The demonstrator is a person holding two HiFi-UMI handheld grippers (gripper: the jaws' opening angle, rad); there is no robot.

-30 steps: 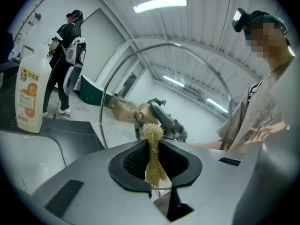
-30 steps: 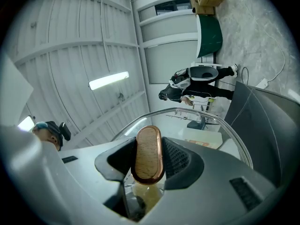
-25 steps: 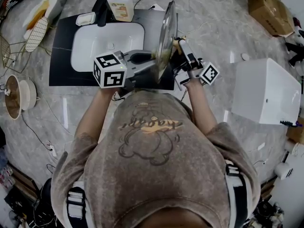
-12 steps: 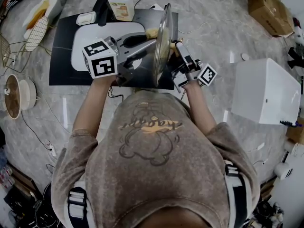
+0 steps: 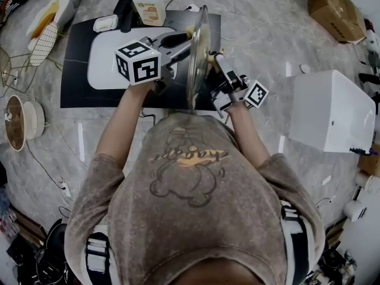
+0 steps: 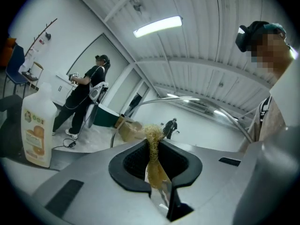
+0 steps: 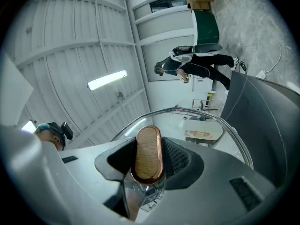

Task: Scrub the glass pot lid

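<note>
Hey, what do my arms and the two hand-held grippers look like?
The left hand-held gripper and the right hand-held gripper both have smooth grey bodies with black textured pads inside the jaws. Each carries a white cube printed with black square markers. The arms come out of the short sleeves of a brownish-grey T-shirt, and black-and-white straps sit at the shoulders.
</note>
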